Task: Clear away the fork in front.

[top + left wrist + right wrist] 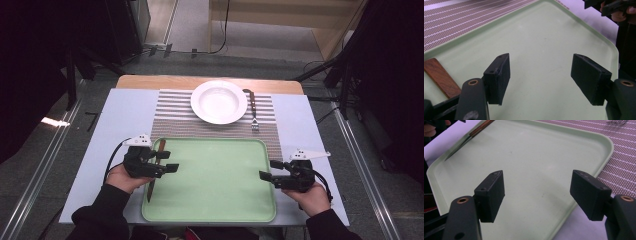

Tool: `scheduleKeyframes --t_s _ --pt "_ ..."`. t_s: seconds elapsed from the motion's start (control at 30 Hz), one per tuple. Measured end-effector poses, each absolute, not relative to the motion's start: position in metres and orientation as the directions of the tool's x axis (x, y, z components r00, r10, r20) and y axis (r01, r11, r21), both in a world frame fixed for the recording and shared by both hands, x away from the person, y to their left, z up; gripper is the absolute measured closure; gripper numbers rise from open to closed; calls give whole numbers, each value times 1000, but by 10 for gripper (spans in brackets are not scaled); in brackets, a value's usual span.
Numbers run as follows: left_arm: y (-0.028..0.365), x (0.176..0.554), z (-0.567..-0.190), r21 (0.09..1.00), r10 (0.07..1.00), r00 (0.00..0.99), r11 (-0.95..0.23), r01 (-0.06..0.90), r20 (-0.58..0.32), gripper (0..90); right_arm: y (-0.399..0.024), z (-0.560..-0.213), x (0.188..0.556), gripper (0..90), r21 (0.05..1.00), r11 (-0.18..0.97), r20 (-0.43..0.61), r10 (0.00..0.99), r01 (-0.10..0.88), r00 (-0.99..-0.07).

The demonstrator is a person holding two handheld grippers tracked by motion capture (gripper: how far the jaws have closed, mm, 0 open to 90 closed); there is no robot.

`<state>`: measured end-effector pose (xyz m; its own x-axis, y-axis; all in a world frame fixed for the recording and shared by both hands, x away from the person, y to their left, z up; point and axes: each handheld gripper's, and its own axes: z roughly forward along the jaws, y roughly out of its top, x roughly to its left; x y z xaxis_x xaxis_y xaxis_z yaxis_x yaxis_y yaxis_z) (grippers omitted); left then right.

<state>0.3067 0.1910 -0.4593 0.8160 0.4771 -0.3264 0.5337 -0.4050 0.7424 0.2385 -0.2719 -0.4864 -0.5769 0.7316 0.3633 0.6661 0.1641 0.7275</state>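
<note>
Nearest the lens in the high view: sleeves and two hands, each with a gripper. Left gripper [172, 162] over the near-left corner of the green tray [220, 200], jaws spread wide with nothing between. Knife [155, 170] on the tray along its left rim, wooden handle away from the person, just beside and partly under that gripper. Right gripper [266, 170] at the tray's right edge, jaws parted too, nothing held. Beyond the tray, a striped mat [172, 117] with a white plate [219, 101] and a fork [251, 107] just right of the plate.

Left gripper view: left gripper [540, 75] gaping above bare tray [544, 37]; knife handle [441, 77] low at left, apart from the pads [501, 77]; mat [461, 17] at upper left.

Right gripper view: right gripper [537, 195] likewise wide open over the tray [531, 150]; knife [470, 136] far off along the opposite rim; mat [621, 165] at right, fork tines [616, 121] barely seen at top.
</note>
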Motion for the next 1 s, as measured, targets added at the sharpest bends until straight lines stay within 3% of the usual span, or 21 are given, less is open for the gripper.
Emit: scheduleKeyframes --t_s 1.0 --pt "197 298 -462 742 466 816 -398 539 -342 314 -266 -482 282 267 738 150 329 771 658 -545"
